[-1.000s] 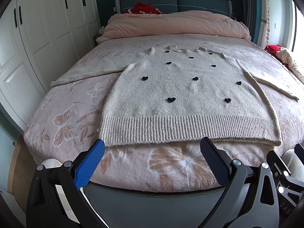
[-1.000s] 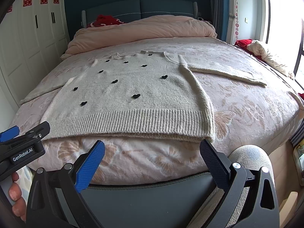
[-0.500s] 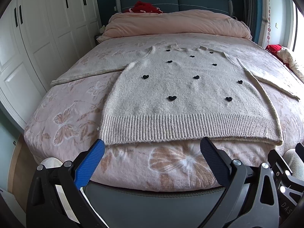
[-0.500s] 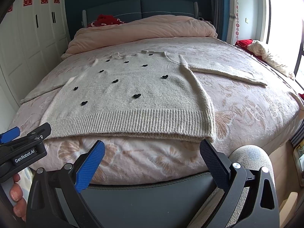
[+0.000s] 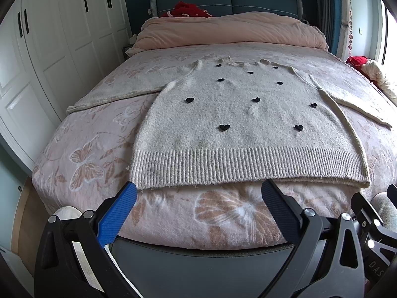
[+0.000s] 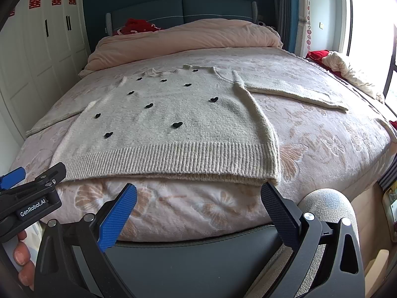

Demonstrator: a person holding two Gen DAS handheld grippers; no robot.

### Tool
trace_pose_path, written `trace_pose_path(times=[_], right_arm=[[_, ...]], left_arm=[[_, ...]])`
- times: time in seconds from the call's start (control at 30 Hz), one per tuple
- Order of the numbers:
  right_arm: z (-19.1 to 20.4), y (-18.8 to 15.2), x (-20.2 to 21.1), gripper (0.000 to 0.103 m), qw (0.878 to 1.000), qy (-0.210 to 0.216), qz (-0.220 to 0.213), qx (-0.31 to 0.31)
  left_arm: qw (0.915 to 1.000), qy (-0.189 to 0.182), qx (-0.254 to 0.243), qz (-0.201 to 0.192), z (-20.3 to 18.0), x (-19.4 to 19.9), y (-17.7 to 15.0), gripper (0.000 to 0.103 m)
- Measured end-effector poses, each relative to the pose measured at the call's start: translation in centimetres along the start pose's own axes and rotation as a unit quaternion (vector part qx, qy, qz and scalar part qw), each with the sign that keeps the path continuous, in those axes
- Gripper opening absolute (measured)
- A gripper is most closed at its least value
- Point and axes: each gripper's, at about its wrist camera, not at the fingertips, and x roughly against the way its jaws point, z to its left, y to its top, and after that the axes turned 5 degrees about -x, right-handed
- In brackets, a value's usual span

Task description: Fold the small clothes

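A cream knit sweater (image 5: 248, 129) with small black hearts lies flat, face up, on the bed, sleeves spread out to both sides and ribbed hem toward me. It also shows in the right wrist view (image 6: 173, 124). My left gripper (image 5: 198, 198) is open and empty, just below the hem near its left half. My right gripper (image 6: 198, 196) is open and empty, just below the hem near its right corner. The left gripper's body (image 6: 29, 198) shows at the left edge of the right wrist view.
The bed has a pink butterfly-print cover (image 5: 86, 154) and a rolled pink duvet (image 5: 228, 29) at the headboard. White wardrobes (image 5: 49, 49) stand to the left. Red and cream clothes (image 6: 342, 67) lie at the right by the window. A dark padded footboard (image 5: 198, 260) runs below the grippers.
Both grippers have edged slightly forward and up toward the sweater's hem. Both stay open. The sweater has not moved.
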Motion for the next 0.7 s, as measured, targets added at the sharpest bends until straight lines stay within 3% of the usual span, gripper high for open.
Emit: trace_pose_path(times=[0.7], right_arm=[[0.04, 0.01, -0.03, 0.098, 1.000, 0.000, 0.001, -0.001]], left_arm=[[1.0000, 0.001, -0.002, 0.004, -0.14, -0.16, -0.14, 0.098]])
